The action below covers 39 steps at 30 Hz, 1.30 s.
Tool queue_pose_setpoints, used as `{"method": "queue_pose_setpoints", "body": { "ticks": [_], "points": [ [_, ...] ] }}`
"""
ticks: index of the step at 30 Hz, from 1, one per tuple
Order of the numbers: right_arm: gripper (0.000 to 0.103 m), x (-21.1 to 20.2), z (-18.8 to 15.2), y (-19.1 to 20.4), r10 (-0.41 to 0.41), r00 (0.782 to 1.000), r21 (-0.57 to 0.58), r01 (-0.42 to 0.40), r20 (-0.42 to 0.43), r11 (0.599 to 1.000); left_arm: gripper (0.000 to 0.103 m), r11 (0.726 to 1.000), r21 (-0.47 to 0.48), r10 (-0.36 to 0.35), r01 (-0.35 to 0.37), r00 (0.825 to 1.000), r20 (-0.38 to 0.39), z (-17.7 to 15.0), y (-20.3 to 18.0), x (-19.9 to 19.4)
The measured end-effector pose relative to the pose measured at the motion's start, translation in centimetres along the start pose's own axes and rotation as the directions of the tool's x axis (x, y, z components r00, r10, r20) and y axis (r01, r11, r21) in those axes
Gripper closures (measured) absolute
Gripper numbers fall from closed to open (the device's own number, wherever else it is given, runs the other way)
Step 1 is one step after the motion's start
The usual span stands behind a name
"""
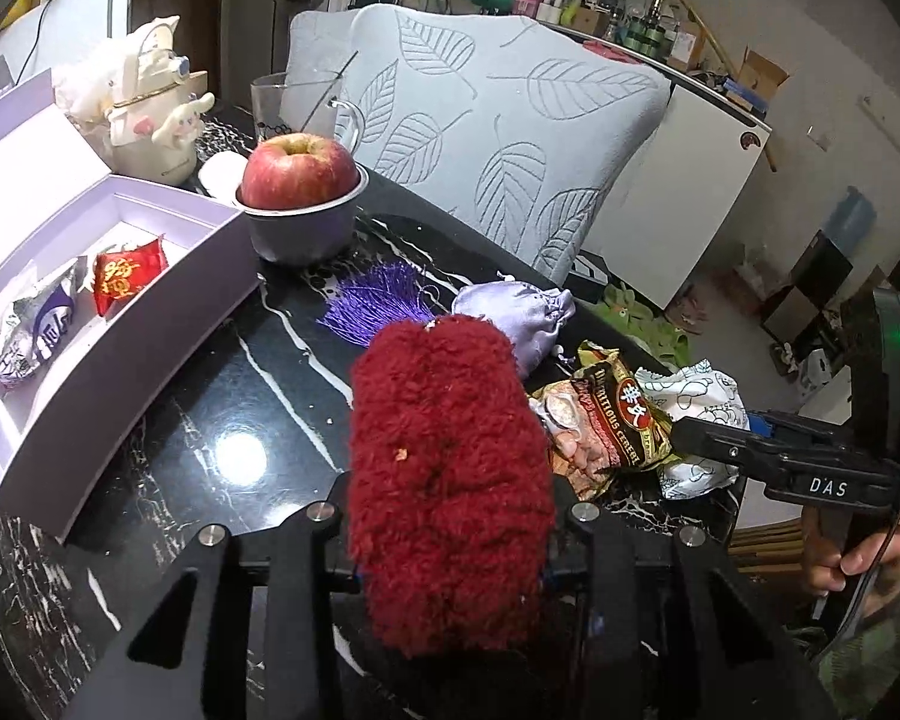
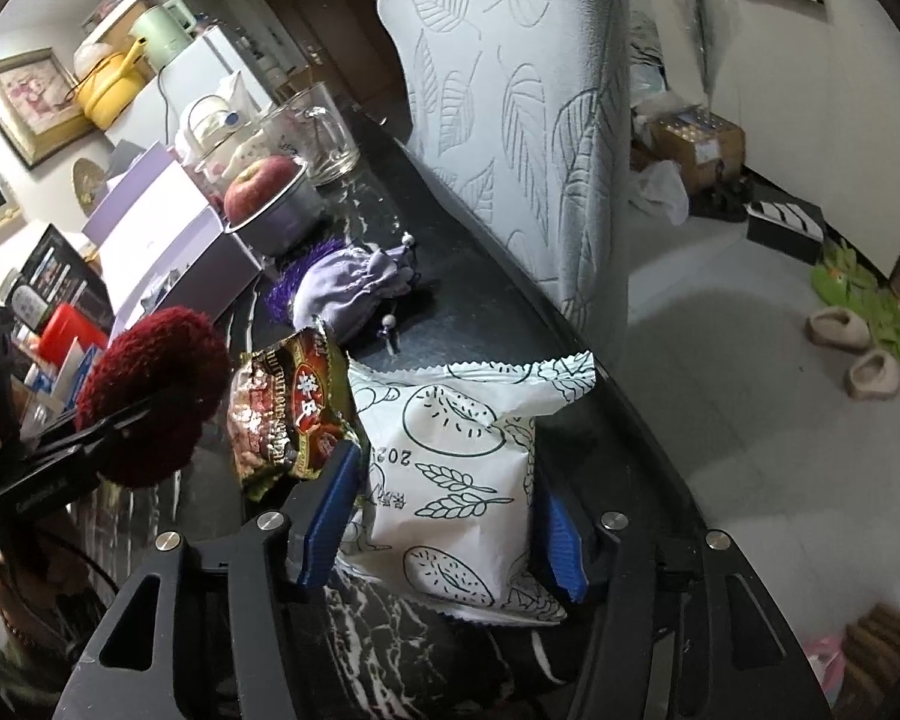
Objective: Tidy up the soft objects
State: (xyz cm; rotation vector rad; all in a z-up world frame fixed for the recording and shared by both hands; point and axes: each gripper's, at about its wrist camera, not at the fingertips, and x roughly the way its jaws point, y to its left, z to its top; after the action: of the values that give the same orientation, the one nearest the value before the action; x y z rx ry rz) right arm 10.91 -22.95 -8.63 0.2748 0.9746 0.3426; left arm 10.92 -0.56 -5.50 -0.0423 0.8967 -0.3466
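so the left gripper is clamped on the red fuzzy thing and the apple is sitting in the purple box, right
Not quite. The left gripper is clamped on the red fuzzy thing, but the apple sits in a small grey bowl beside the purple box, not in it. The left wrist view shows this; the box holds only wrapped candies.

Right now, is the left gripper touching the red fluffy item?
Touching. The left wrist view shows the left gripper shut on the red fluffy item, its fingers pressed into the pile on both sides and the item raised off the table.
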Motion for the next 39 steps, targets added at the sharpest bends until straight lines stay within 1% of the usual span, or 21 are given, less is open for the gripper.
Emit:
{"method": "queue_pose_setpoints", "body": {
  "ticks": [1, 2, 5, 6, 7, 9, 13, 16, 20, 23, 26, 31, 36, 37, 38, 39],
  "points": [
    [0.040, -0.1, 0.0, 0.1, 0.000, 1.000, 0.002, 0.000, 0.003, 1.000, 0.066, 1.000, -0.001, 0.001, -0.001, 1.000, 0.004, 0.0, 0.0, -0.1],
    [0.039, -0.2, 0.0, 0.1, -0.001, 1.000, 0.004, 0.001, 0.011, 1.000, 0.066, 1.000, -0.003, 0.004, -0.004, 1.000, 0.008, -0.1, 0.0, -0.2],
    [0.039, -0.7, 0.0, 0.1, -0.021, 0.999, 0.013, 0.020, 0.044, 1.000, 0.066, 1.000, -0.009, 0.002, -0.002, 1.000, 0.012, -0.2, 0.0, -0.4],
    [0.042, -0.8, -0.1, 0.1, -0.025, 0.998, 0.014, 0.025, 0.058, 1.000, 0.066, 1.000, -0.010, 0.000, 0.001, 1.000, 0.011, -0.3, 0.0, -0.4],
    [0.051, -0.9, -0.2, 0.2, -0.032, 0.997, 0.010, 0.031, 0.070, 0.999, 0.066, 1.000, -0.009, -0.002, 0.002, 1.000, 0.012, -0.3, -0.1, -0.4],
    [0.053, -0.5, -0.3, 0.3, -0.046, 0.998, -0.005, 0.046, 0.054, 0.999, 0.066, 1.000, -0.006, -0.003, 0.003, 1.000, 0.010, -0.4, -0.3, -0.4],
    [0.057, -0.7, -0.7, 0.8, -0.070, 0.995, -0.030, 0.073, 0.072, 0.997, 0.066, 1.000, -0.007, -0.009, 0.009, 1.000, 0.011, -0.7, -0.5, -0.6],
    [0.059, -1.5, -0.8, 0.6, -0.055, 0.994, -0.021, 0.057, 0.097, 0.998, 0.066, 1.000, -0.008, -0.008, 0.008, 1.000, 0.022, -0.8, -0.7, -1.1],
    [0.060, -2.6, -1.2, 0.7, -0.061, 0.989, -0.026, 0.066, 0.132, 0.998, 0.066, 1.000, -0.002, -0.006, 0.006, 0.999, 0.035, -1.0, -0.9, -1.7],
    [0.060, -3.3, -1.5, 1.0, -0.042, 0.987, -0.033, 0.048, 0.157, 0.998, 0.066, 1.000, -0.006, -0.010, 0.010, 0.999, 0.043, -1.4, -1.0, -2.2],
    [0.060, -3.3, -1.8, 1.6, -0.031, 0.989, -0.055, 0.040, 0.147, 0.998, 0.066, 1.000, -0.014, -0.004, 0.005, 0.998, 0.055, -1.9, -0.7, -3.0],
    [0.060, -1.8, -2.7, 2.7, 0.032, 0.994, -0.061, -0.026, 0.101, 0.998, 0.066, 0.998, -0.050, 0.031, -0.028, 0.997, 0.075, -3.0, 0.3, -4.7],
    [0.055, -0.6, -3.2, 4.8, 0.072, 0.995, -0.094, -0.066, 0.067, 0.993, 0.066, 0.994, -0.096, 0.060, -0.052, 0.994, 0.088, -4.0, 1.8, -5.8],
    [0.049, -0.5, -3.1, 5.0, 0.069, 0.995, -0.094, -0.062, 0.069, 0.994, 0.066, 0.994, -0.099, 0.064, -0.055, 0.994, 0.090, -4.1, 1.9, -6.0],
    [0.039, -0.5, -3.1, 5.1, 0.070, 0.995, -0.088, -0.063, 0.076, 0.994, 0.066, 0.993, -0.103, 0.065, -0.055, 0.994, 0.092, -4.2, 2.1, -6.1],
    [0.032, -0.5, -3.0, 5.0, 0.075, 0.994, -0.079, -0.068, 0.084, 0.995, 0.066, 0.993, -0.106, 0.066, -0.056, 0.993, 0.094, -4.2, 2.2, -6.2]
  ]
}}
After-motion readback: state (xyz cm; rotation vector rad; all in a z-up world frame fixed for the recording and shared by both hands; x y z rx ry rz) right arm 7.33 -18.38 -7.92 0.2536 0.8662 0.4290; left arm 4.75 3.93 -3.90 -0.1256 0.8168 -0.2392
